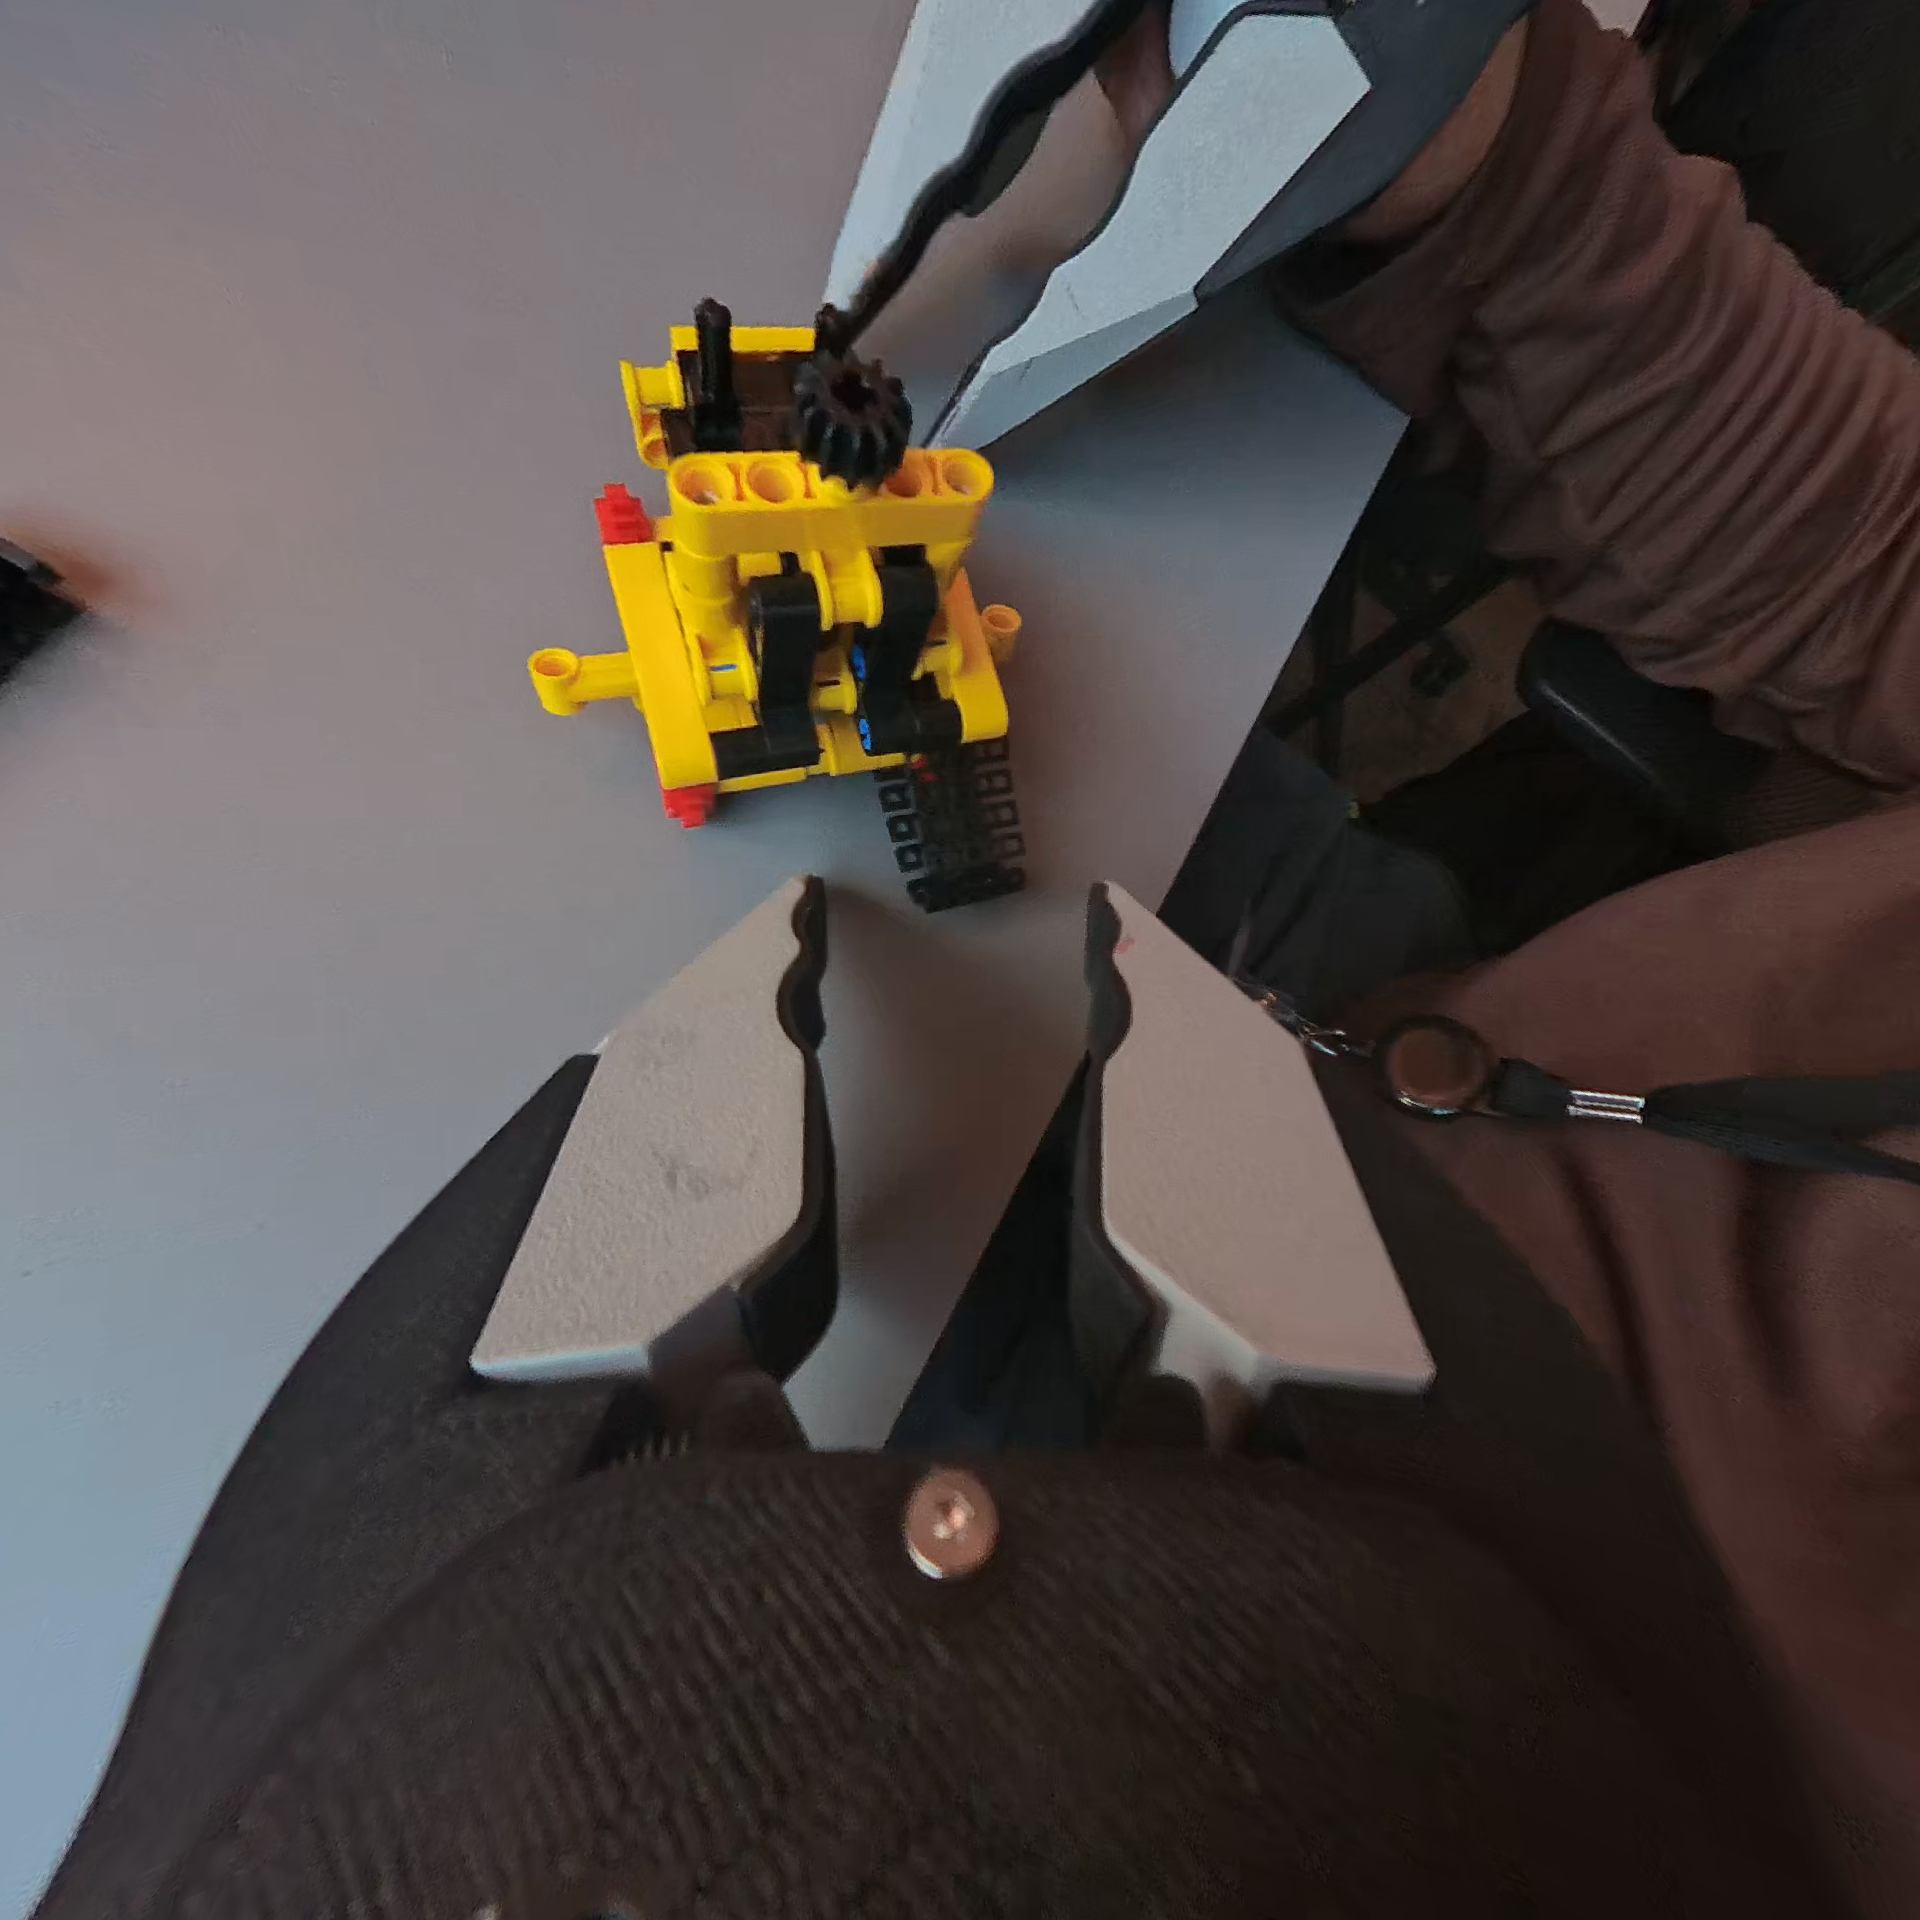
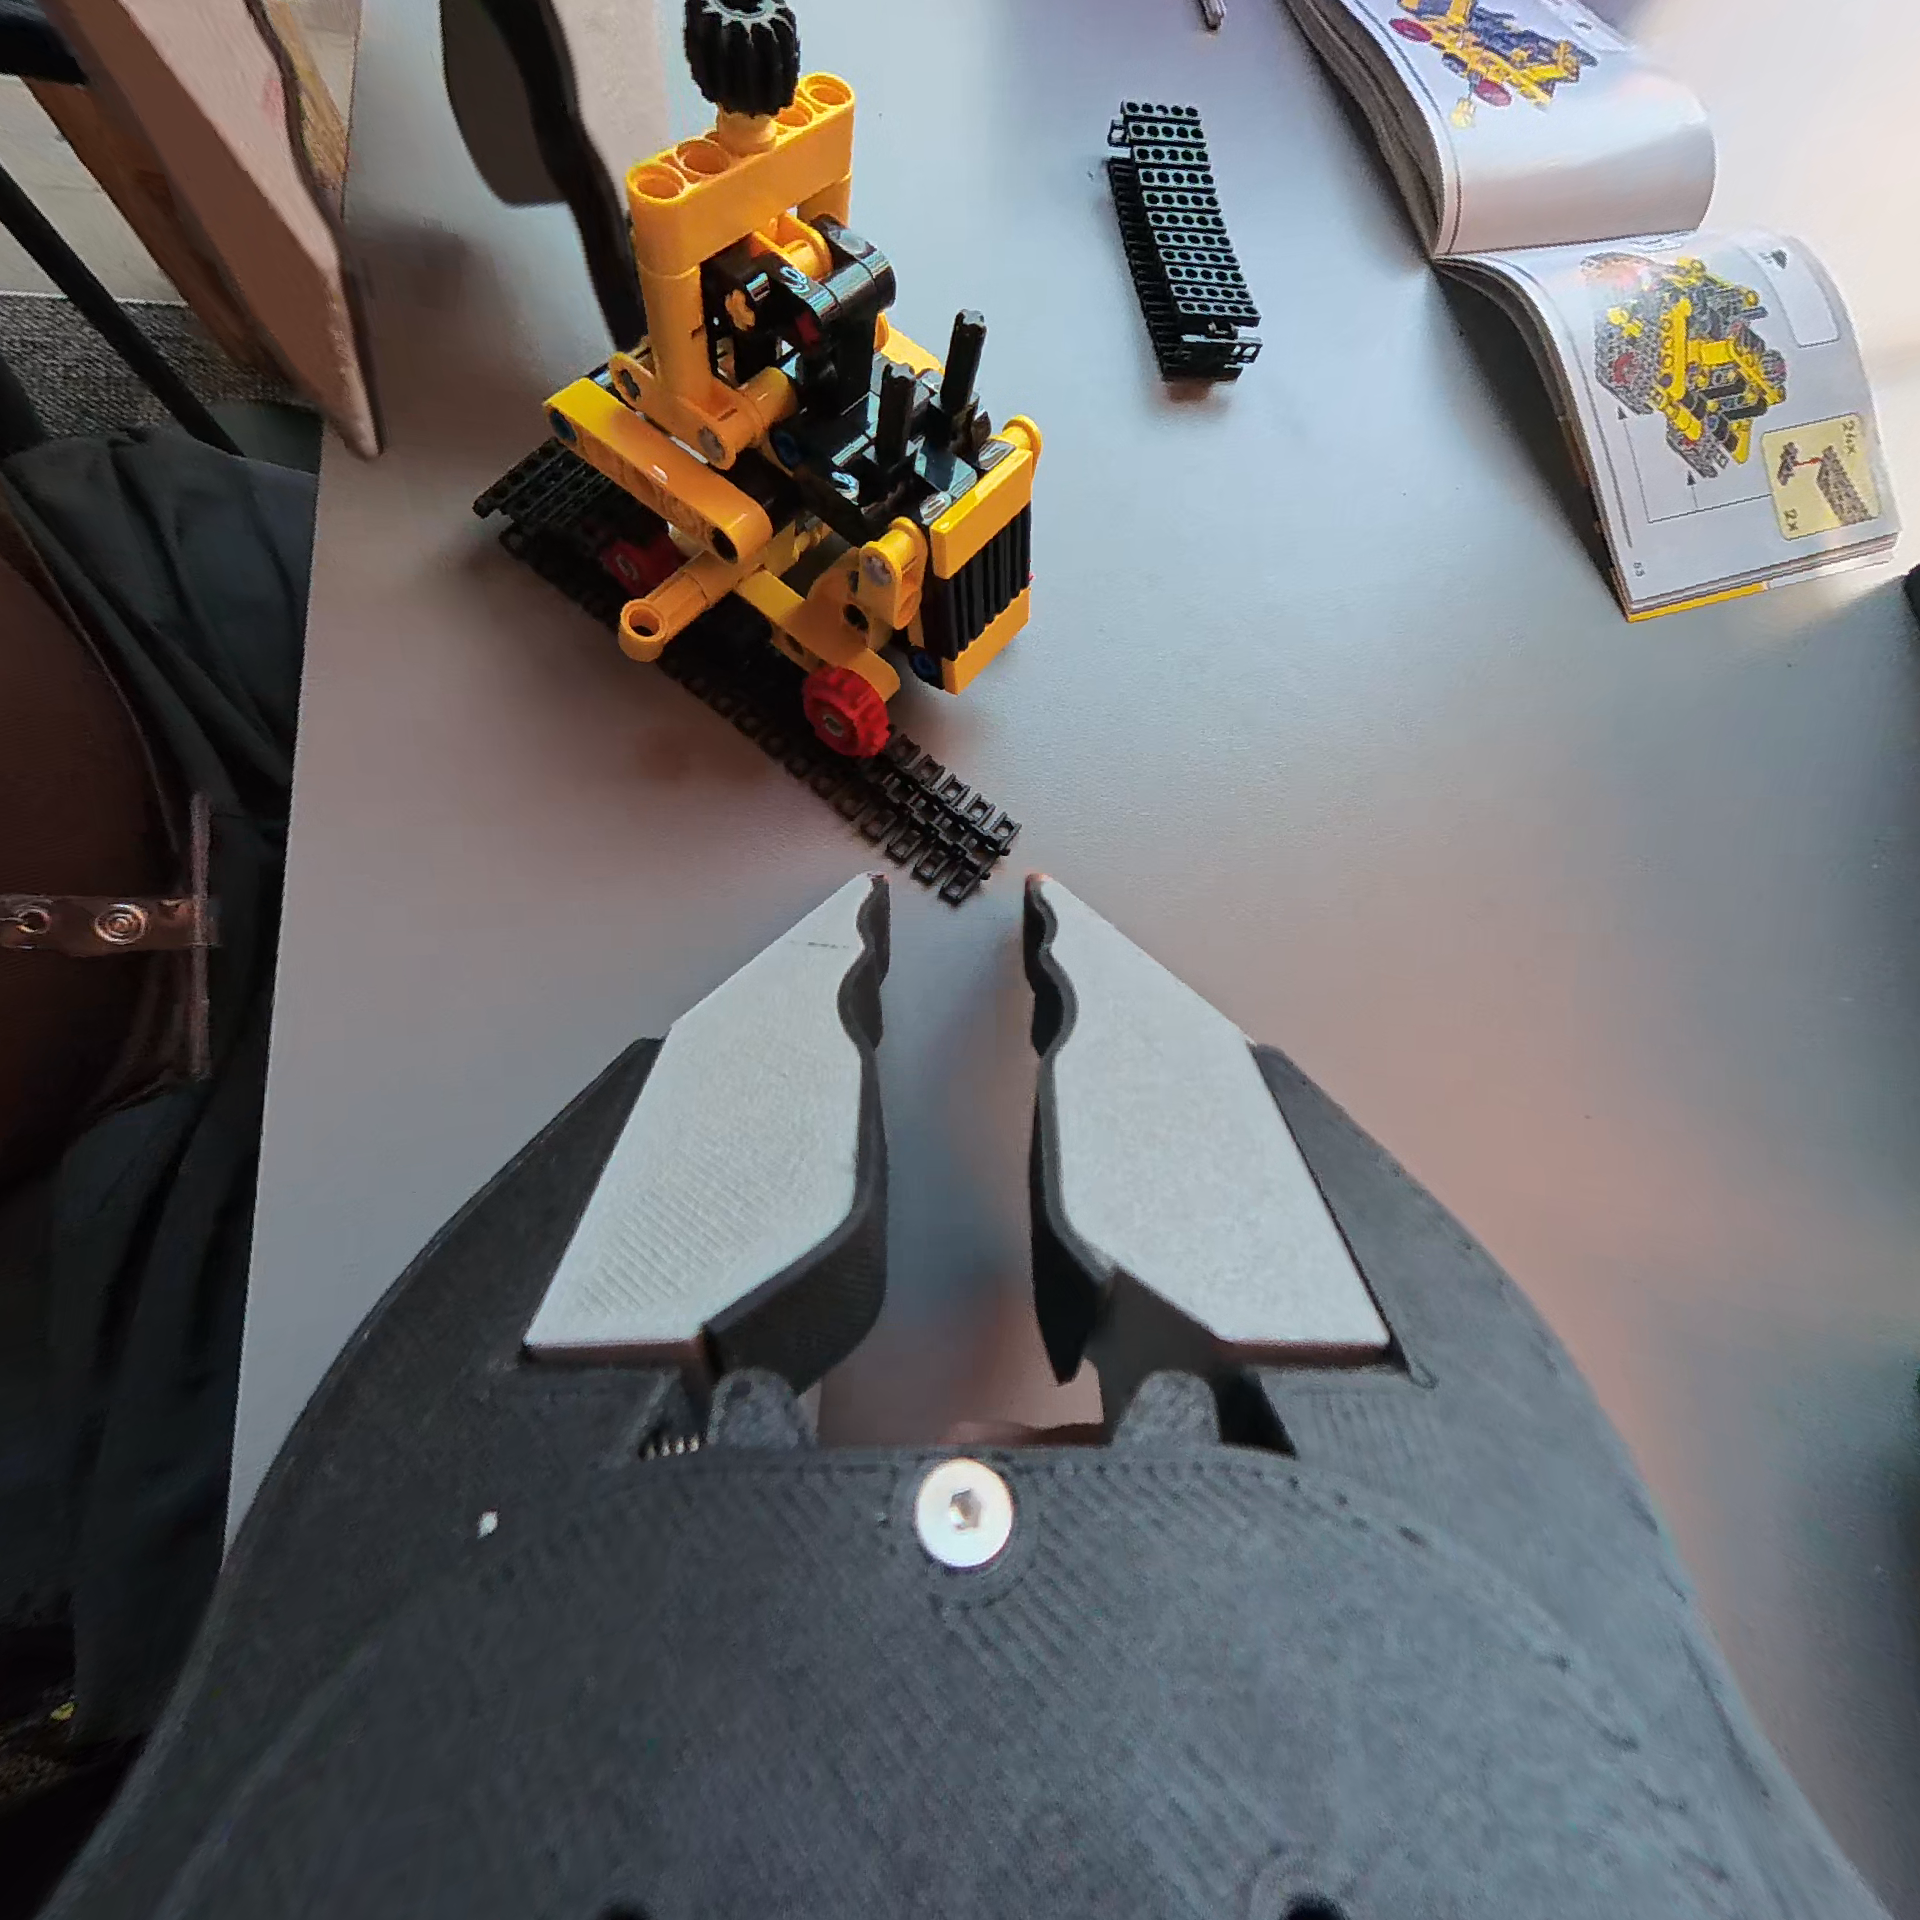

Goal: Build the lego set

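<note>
A yellow and black lego bulldozer [image 1: 800,603] stands on the grey table [image 1: 312,935], with a black gear [image 1: 854,416] on top. It also shows in the right wrist view [image 2: 790,447], resting on a flat black track strip [image 2: 914,800]. My left gripper [image 1: 956,914] is open and empty, a short way from the model's rear, near the track's end [image 1: 961,831]. My right gripper [image 2: 956,888] is open and empty, its tips just short of the track's free end. A second track [image 2: 1184,239] lies apart beyond the model.
An open instruction booklet [image 2: 1662,395] lies at the far right. The table edge [image 2: 301,727] runs close to the model's left side, with a person in brown clothing and a black lanyard [image 1: 1714,1122] beside it. A finger of the left gripper [image 2: 520,104] shows behind the model. Left tips to right tips: about 11 centimeters.
</note>
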